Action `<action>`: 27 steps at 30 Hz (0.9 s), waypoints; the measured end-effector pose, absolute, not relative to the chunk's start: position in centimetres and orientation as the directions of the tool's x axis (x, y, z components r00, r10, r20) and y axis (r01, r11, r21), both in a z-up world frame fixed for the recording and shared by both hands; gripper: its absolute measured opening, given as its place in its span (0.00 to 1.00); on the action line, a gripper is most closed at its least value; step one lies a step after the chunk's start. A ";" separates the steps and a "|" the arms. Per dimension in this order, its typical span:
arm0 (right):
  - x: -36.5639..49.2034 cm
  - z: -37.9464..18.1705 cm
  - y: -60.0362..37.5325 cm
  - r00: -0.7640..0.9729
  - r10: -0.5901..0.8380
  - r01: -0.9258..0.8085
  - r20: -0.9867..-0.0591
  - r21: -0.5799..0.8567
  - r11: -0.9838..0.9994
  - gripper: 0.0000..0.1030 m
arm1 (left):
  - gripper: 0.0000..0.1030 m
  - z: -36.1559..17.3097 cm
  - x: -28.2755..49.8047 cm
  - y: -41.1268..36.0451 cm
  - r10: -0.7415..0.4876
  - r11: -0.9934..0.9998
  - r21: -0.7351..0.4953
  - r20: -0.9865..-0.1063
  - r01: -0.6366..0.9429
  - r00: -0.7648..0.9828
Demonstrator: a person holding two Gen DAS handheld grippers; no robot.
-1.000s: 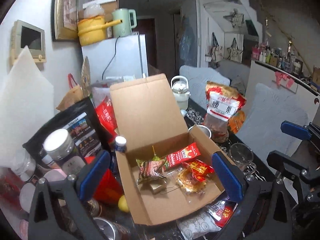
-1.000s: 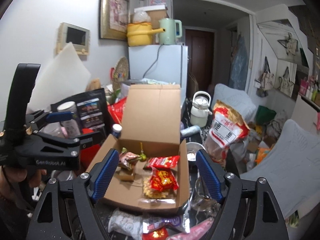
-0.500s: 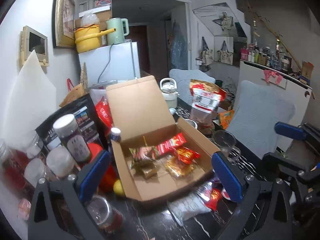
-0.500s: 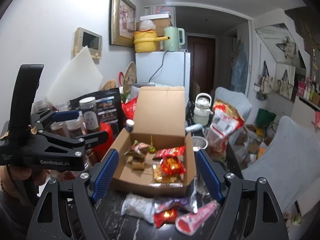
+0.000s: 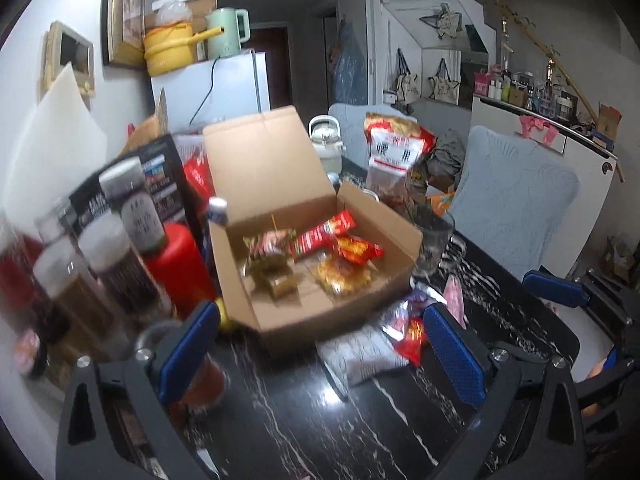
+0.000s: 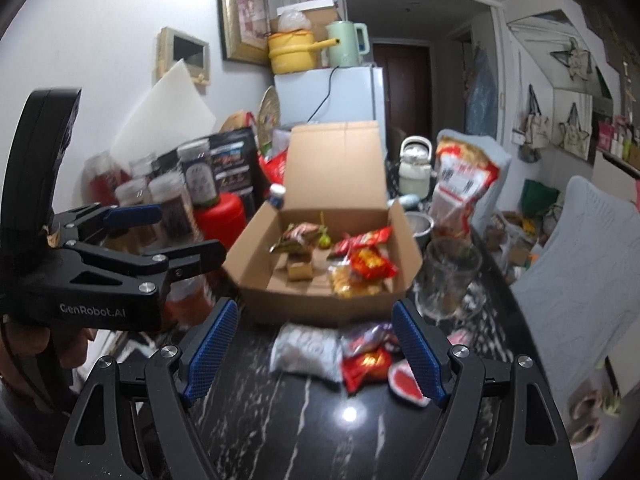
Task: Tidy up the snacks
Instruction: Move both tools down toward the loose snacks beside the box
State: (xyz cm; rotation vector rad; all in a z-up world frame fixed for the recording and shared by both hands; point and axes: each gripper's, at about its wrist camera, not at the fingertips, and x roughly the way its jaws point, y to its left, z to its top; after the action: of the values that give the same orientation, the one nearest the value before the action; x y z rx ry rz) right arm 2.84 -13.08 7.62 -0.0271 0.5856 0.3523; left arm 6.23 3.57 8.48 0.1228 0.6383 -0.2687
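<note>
An open cardboard box [image 5: 396, 276] [image 6: 320, 302] stands on the black marble table, lid up, with several snack packets inside, among them a red one [image 5: 320, 234] [image 6: 362, 238]. More snacks lie on the table in front of it: a white packet [image 5: 366, 352] [image 6: 306, 350], a red packet [image 6: 366, 364] [image 5: 410, 334] and a pink packet [image 6: 404, 380]. My left gripper [image 5: 320, 354] is open and empty, back from the box; it also shows at the left of the right wrist view [image 6: 168, 232]. My right gripper [image 6: 316, 350] is open and empty above the loose snacks.
Jars [image 5: 100, 272] and a red canister [image 5: 180, 268] crowd the table left of the box. A glass mug [image 6: 448, 280] stands right of the box, a large red-and-white bag [image 6: 464, 188] behind it. Grey chairs [image 5: 508, 200] line the table's right edge.
Both grippers have pulled back and up from the box. More of the black table and the loose snacks in front of the box have come into view. Both stay open.
</note>
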 end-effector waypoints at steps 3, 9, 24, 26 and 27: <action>2.1 6.0 -12.7 0.762 0.313 -0.336 -0.567 0.067 0.940 0.78 | 1.00 6.9 5.8 3.5 -0.201 0.958 0.033 -0.631 0.284 0.750; 1.3 2.9 -13.4 0.717 0.322 -0.315 -0.618 0.125 0.941 0.78 | 1.00 3.8 5.7 3.7 -0.206 0.964 -0.016 -0.676 0.266 0.707; 1.8 -1.8 -16.0 0.692 0.238 -0.206 -0.681 0.130 0.970 0.78 | 1.00 -2.1 7.6 2.1 -0.178 0.974 -0.050 -0.773 0.222 0.609; 2.2 -2.2 -16.2 0.689 0.232 -0.202 -0.687 0.126 0.971 0.78 | 1.00 -2.6 8.2 1.8 -0.188 0.974 -0.067 -0.777 0.217 0.601; 2.4 -2.4 -16.4 0.687 0.231 -0.200 -0.689 0.126 0.972 0.78 | 1.00 -2.7 8.5 1.5 -0.189 0.974 -0.071 -0.777 0.215 0.600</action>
State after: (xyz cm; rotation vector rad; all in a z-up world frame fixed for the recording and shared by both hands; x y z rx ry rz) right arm 2.44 -16.43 -2.45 0.0415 0.7768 0.2412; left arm 8.51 1.55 -2.73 0.0308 0.8975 -0.2341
